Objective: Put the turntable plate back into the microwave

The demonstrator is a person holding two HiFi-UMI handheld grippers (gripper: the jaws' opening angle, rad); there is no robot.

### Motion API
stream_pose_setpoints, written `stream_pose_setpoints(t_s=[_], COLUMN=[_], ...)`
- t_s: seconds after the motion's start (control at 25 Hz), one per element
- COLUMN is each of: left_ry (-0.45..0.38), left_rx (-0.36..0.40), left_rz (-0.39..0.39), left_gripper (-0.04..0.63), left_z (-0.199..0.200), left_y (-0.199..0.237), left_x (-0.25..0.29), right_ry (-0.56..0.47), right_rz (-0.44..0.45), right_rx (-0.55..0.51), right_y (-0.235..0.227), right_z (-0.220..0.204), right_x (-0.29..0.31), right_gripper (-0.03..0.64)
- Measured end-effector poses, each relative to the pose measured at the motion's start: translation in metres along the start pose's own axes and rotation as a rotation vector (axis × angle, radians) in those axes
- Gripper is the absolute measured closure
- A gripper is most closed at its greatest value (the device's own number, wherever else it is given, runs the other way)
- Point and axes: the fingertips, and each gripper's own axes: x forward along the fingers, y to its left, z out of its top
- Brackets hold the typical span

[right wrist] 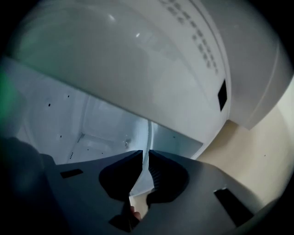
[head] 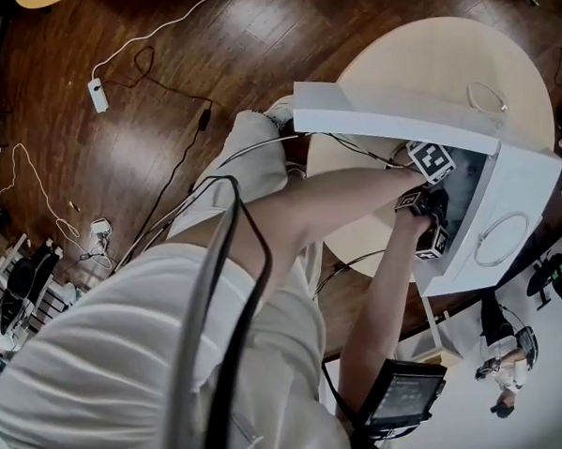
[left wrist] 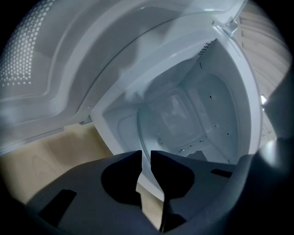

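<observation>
At the mouth of the white microwave (head: 518,183), which sits on a round pale table (head: 413,57) with its door (head: 388,119) swung wide, both grippers reach in side by side. The left gripper (left wrist: 146,158), on the door side of the microwave, is clenched on the near rim of the clear glass turntable plate (left wrist: 172,117). The rim runs down between its two dark jaws, which stand almost together with only the glass between them.

The right gripper (right wrist: 145,158), on the side of the microwave away from the door, grasps the same rim further round. Seen from there, the plate is edge-on, a thin pale line entering the jaws.

Most of the plate lies inside the microwave's cavity, with only the held edge at the opening. Whether it rests on the cavity floor cannot be told.

In the head view the left forearm (head: 336,202) stretches nearly straight toward the microwave, just below the door's edge. The right forearm (head: 379,298) comes in at an angle from the person's side, so the two wrists converge at the opening with the marker cubes close together. Both grippers point into the cavity. A thin ring (head: 501,240) lies on top of the microwave.
</observation>
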Motion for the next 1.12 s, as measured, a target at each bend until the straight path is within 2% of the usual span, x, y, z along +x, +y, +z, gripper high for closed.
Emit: stream_pose_setpoints(t_s=[0.2,0.52,0.6,0.72,0.84,1.12], left_ry=[0.006,-0.009,-0.012,-0.014,-0.009,0.008], left_rx=[-0.001,0.002,0.001,0.002,0.006,0.011], left_rz=[-0.005,-0.009,-0.010,-0.012,-0.021,-0.034], left_gripper=[0.551,0.551,0.551,0.551,0.551,0.551], left_z=[-0.001,-0.002,-0.003,-0.003,-0.003,-0.005], left_y=[-0.002,-0.002,-0.002,-0.002,-0.004,-0.008], left_x=[-0.007,-0.010,-0.012,-0.014,-0.014,-0.005], right_ry=[-0.011,0.032,0.010,-0.075,-0.135,-0.066], right_rz=[0.018,-0.027,-0.051,-0.083,-0.080,-0.037], right_rx=[0.029,-0.001,-0.002,0.000,0.020,-0.045], right_y=[-0.002,-0.009,-0.011,-0.013,-0.017,-0.012], right_z=[0.004,0.001,0.005,0.016,0.026,0.007], right_x=[-0.005,-0.013,-0.012,-0.013,-0.020,-0.021], right_gripper=[0.583,0.583,0.583,0.583,0.583,0.581])
